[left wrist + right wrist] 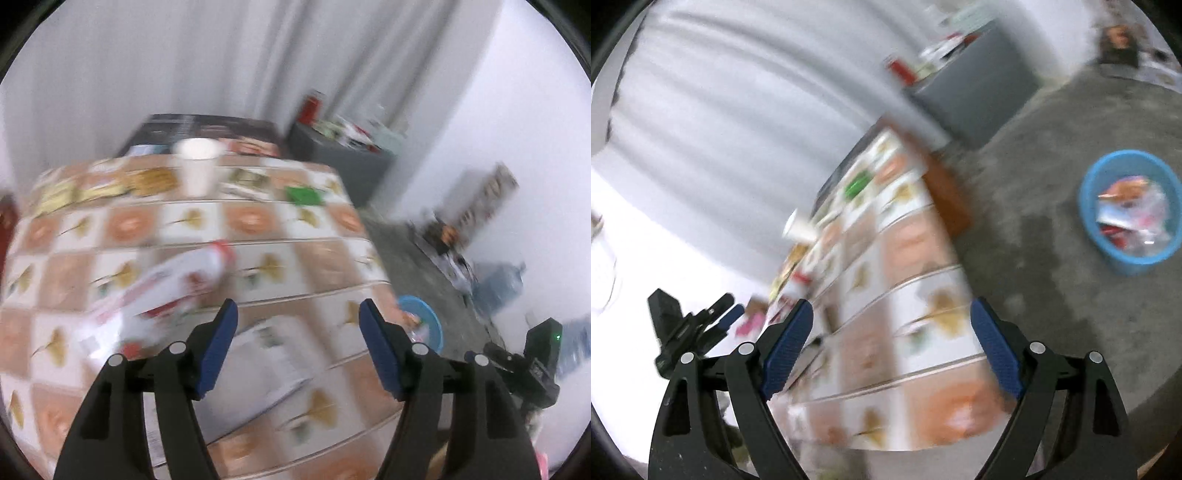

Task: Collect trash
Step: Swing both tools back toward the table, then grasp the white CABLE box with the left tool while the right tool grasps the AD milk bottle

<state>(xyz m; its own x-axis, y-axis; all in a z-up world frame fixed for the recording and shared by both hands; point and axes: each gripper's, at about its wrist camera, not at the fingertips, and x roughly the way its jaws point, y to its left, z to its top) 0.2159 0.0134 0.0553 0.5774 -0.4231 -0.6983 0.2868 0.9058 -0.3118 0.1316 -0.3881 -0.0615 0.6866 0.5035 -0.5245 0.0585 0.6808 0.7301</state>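
A table (258, 236) under a checked leaf-print cloth fills the space ahead of the left gripper (298, 314), whose jaws stand wide and empty. A blurred white-and-red carton (162, 291) lies just ahead to its left, a white paper cup (197, 166) far ahead. The right gripper (892, 314), also wide and empty, has the blue trash basin (1087, 206) on the grey floor (1052, 295) to its far right.

Glossy, smooth patterned tablecloth (258, 229) under the left gripper (298, 314), black plastic with matt, textured blue pads (218, 347). Ahead, white paper cup (197, 168). To the right gripper's (892, 314) right, smooth blue plastic basin (1087, 210) holding shiny wrappers (1134, 214) on rough grey floor (1052, 277).
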